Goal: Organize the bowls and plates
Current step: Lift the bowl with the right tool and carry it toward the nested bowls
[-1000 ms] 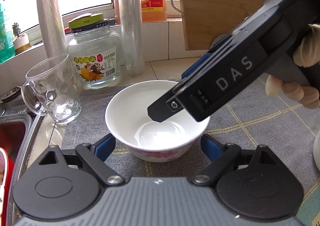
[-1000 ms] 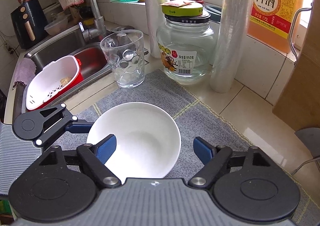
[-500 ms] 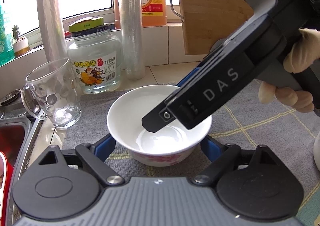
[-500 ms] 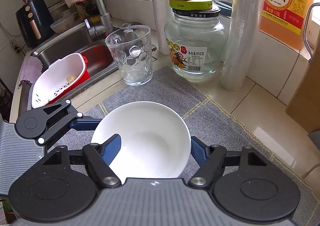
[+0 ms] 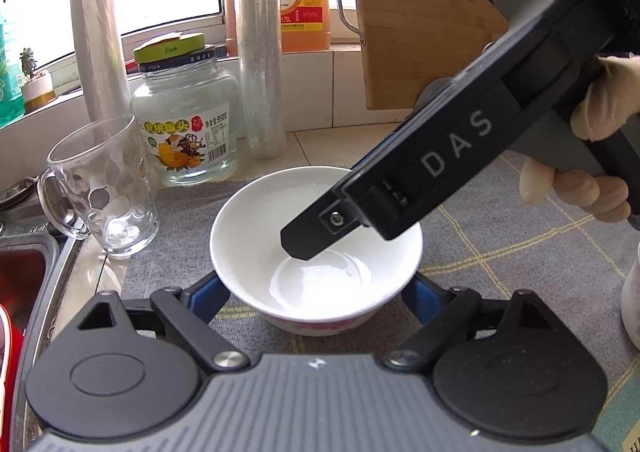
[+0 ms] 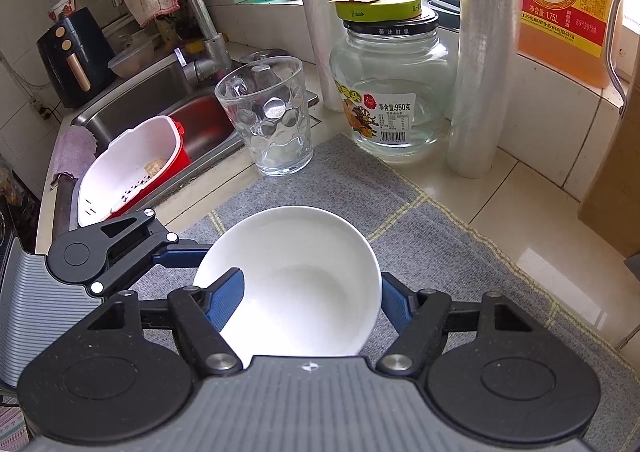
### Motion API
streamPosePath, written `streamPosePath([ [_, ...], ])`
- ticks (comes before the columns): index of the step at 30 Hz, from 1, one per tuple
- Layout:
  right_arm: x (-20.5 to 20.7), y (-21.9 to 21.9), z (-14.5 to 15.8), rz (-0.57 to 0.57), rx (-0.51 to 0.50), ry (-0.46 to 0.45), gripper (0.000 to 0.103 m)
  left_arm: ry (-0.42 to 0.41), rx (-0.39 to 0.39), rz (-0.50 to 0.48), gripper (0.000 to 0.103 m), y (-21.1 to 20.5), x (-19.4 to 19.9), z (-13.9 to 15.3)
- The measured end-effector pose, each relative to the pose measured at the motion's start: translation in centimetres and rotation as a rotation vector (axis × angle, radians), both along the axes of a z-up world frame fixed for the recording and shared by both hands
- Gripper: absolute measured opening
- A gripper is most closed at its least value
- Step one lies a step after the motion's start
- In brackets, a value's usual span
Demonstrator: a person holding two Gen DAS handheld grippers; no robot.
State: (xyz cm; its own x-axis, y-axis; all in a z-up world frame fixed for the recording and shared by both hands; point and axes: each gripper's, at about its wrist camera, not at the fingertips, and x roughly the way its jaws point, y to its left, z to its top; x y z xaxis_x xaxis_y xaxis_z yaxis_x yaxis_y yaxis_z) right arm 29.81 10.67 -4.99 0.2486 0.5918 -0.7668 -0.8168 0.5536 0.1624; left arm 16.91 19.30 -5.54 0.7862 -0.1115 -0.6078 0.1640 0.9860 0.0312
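Note:
A white bowl (image 5: 248, 244) (image 6: 304, 272) with a pink pattern near its foot stands on a grey checked mat (image 5: 500, 252). My left gripper (image 5: 312, 294) reaches around its lower body, and both blue pads lie against its sides. My right gripper (image 6: 310, 300) comes down steeply from the right. Its left finger (image 5: 304, 240) is inside the bowl near the bottom. Its other pad (image 6: 394, 304) sits against the outside of the bowl's right wall, so it is shut on that wall. A gloved hand (image 5: 600, 104) holds the right gripper.
Behind the bowl stand a glass mug (image 5: 104, 188), a glass jar (image 5: 184, 124), two rolls of wrap (image 5: 260, 52) and a wooden cutting board (image 5: 420, 20). The sink, with a red-and-white colander (image 6: 132, 168), lies to the left. A white vessel (image 5: 632, 304) is at the right edge.
The right gripper's jaws have drawn in onto the bowl's wall, and its inner finger has sunk a little deeper into the bowl. The left gripper and the bowl have stayed put.

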Motion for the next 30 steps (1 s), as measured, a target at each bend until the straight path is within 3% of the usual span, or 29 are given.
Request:
streamPosePath([
  [15, -2.2, -1.6, 1.9, 0.003, 0.001, -0.007, 0.078, -0.001, -0.004, -0.037, 0.091, -1.3, -1.9, 1.5],
  [30, -6.5, -6.4, 4.1, -0.065, 0.038, -0.014, 0.078, -0.016, 0.011, -0.126, 0.091, -4.8, -5.2, 4.0],
])
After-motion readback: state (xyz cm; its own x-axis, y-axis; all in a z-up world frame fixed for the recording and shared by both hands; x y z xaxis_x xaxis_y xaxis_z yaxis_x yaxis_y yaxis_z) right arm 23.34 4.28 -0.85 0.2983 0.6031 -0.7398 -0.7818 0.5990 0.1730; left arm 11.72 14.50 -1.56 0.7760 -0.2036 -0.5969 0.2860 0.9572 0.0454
